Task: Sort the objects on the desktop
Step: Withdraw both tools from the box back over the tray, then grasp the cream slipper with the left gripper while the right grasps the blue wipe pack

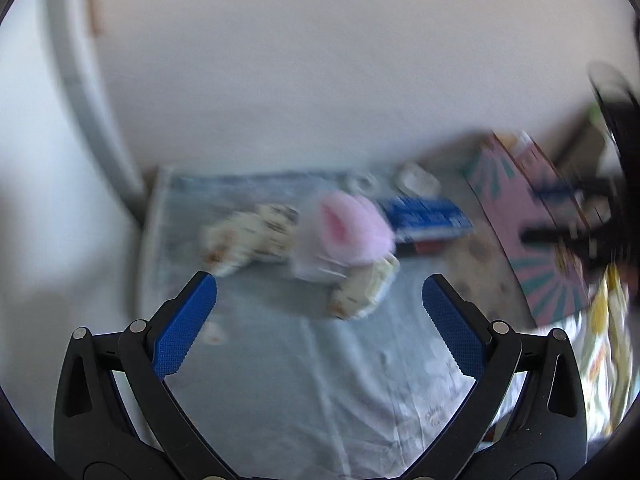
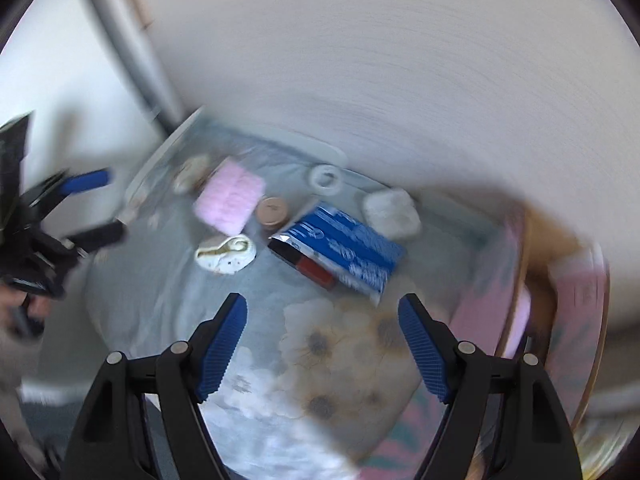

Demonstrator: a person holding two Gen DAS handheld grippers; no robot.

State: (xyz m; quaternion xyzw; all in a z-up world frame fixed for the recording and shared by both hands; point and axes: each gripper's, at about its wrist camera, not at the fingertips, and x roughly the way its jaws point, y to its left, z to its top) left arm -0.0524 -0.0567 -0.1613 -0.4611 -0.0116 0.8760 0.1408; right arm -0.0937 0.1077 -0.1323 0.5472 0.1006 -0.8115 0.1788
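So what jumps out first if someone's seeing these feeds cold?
Probably the fluffy pink item in the middle of the pale blue cloth, with a cream patterned pouch touching its left side. Next, the blue packet lying ahead of the right gripper. Both it and the left gripper are open and empty.

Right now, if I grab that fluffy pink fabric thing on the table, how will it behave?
The fluffy pink fabric thing looks plush, so it would probably squash and flop between the pads. It likely weighs little for its bulk. With its flat-lying, fuzzy surface, rolling or slipping seems unlikely.
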